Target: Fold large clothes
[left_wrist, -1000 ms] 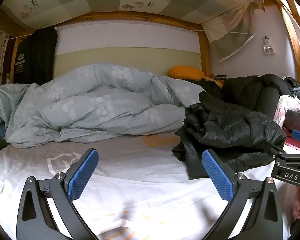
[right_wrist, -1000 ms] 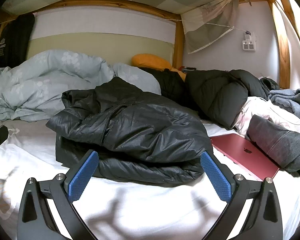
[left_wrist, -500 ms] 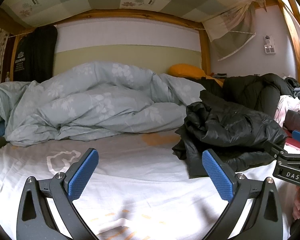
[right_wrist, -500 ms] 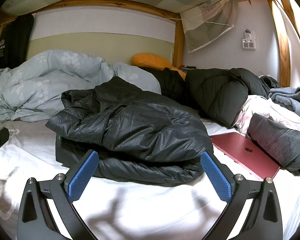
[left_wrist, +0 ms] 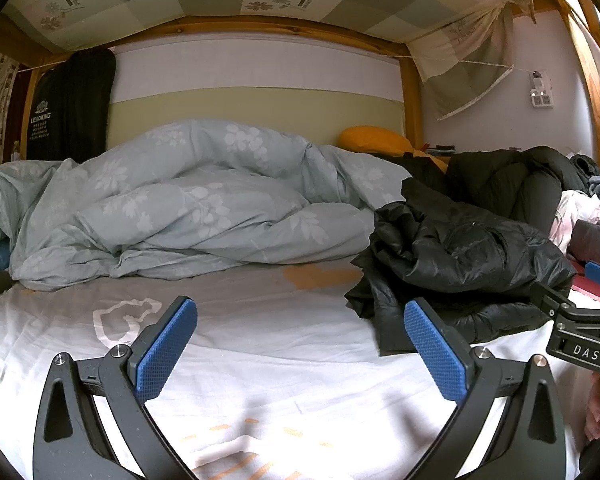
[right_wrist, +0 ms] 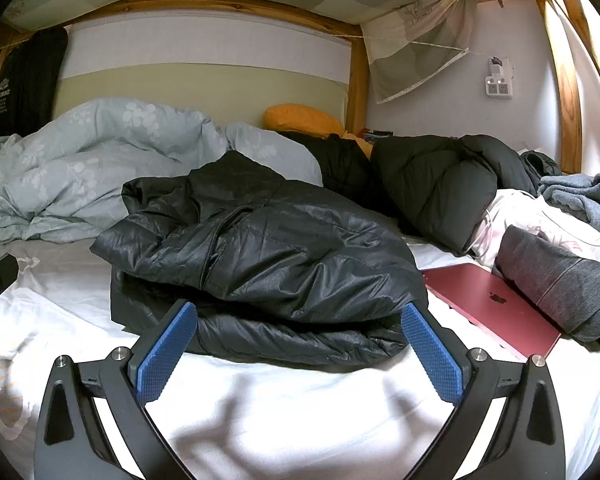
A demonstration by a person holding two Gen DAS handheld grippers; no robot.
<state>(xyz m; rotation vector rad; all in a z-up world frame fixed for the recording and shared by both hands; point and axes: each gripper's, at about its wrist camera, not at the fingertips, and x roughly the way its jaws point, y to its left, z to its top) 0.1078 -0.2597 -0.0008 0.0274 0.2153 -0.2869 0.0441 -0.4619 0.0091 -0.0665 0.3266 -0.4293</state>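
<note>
The black puffer jacket [right_wrist: 260, 248] lies bunched in a loose heap on the white bed sheet [right_wrist: 300, 400], just in front of the right gripper [right_wrist: 300, 350] and off to the right of the left gripper [left_wrist: 300, 350] — both with jaws spread wide, holding nothing. Its shiny shell looks slippery, light and soft, likely to slump and puff back when pressed. A pinch on a hem or a seamed edge would probably hold better than the slick quilted bulk. A red laptop [right_wrist: 488, 304] lies just beside it — worth avoiding.
</note>
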